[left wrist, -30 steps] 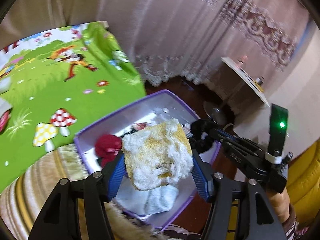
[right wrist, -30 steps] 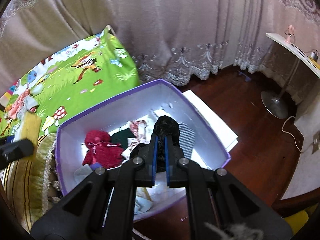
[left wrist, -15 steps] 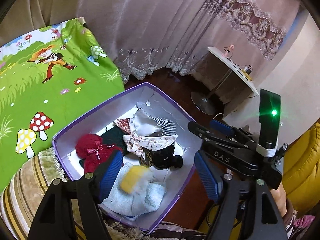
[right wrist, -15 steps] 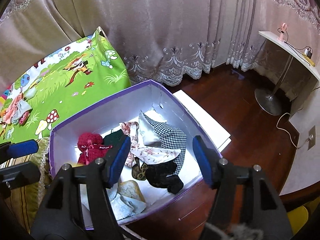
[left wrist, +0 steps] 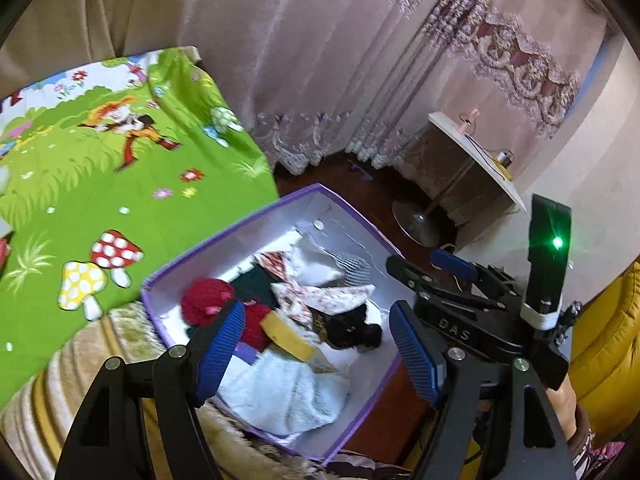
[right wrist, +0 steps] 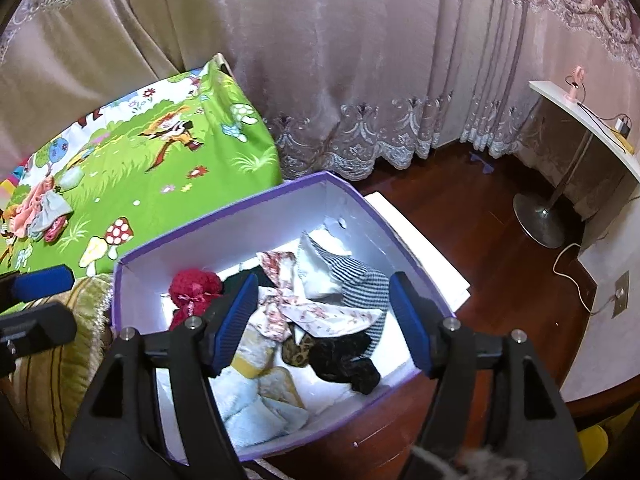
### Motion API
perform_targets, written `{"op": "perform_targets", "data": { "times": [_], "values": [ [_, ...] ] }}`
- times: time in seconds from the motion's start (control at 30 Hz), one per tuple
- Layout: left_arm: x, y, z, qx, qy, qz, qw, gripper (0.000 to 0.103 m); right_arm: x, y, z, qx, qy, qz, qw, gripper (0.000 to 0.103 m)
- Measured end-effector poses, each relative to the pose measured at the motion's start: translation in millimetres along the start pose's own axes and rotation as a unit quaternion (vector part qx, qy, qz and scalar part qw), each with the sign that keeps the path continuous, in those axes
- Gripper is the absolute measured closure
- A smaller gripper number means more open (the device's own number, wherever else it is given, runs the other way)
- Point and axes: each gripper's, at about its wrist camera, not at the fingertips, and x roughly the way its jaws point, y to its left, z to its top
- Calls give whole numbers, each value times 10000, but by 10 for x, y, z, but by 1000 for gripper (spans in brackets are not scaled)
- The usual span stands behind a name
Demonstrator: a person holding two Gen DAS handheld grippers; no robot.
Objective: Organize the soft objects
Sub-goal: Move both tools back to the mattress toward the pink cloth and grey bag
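Observation:
A purple-rimmed white box holds several soft things: a red knit piece, a yellow and white fluffy cloth, a black piece, a floral cloth, a checked cloth and a pale blue towel. My left gripper is open and empty above the box's near side. My right gripper is open and empty above the box.
A green cartoon play mat lies left of the box. A striped cushion sits at the near left. Curtains hang behind. A white side table on a metal stand stands at right on the wooden floor.
My left gripper opened and dropped the yellow and white fluffy cloth into the box. My right gripper opened and let the black piece fall in. Both have since stayed open above the box.

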Motion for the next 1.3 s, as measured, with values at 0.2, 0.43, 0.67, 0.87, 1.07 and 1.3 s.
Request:
{"op": "perform_targets", "data": {
  "times": [0.2, 0.43, 0.67, 0.87, 1.07, 1.3],
  "values": [
    [-215, 289, 82, -194, -254, 191, 9993, 27, -43, 279, 107, -188, -100, 179, 9996, 28],
    [-452, 719, 135, -461, -496, 519, 9964, 27, -70, 706, 247, -427, -215, 630, 9969, 25],
    [-696, 1246, 145, -815, -689, 860, 9906, 27, -58, 1194, 395, -726, -229, 1014, 9919, 24],
    [-914, 1689, 133, -1089, -843, 1113, 9842, 27, -22, 1608, 514, -1027, -234, 1259, 9864, 23],
    [-1201, 2172, 107, -1473, -1073, 1383, 9735, 27, 28, 2058, 641, -1308, -207, 1558, 9789, 23],
    [-1578, 2752, 70, -1905, -1356, 1776, 9559, 27, 108, 2613, 755, -1583, -85, 2007, 9667, 22]
  ]
}}
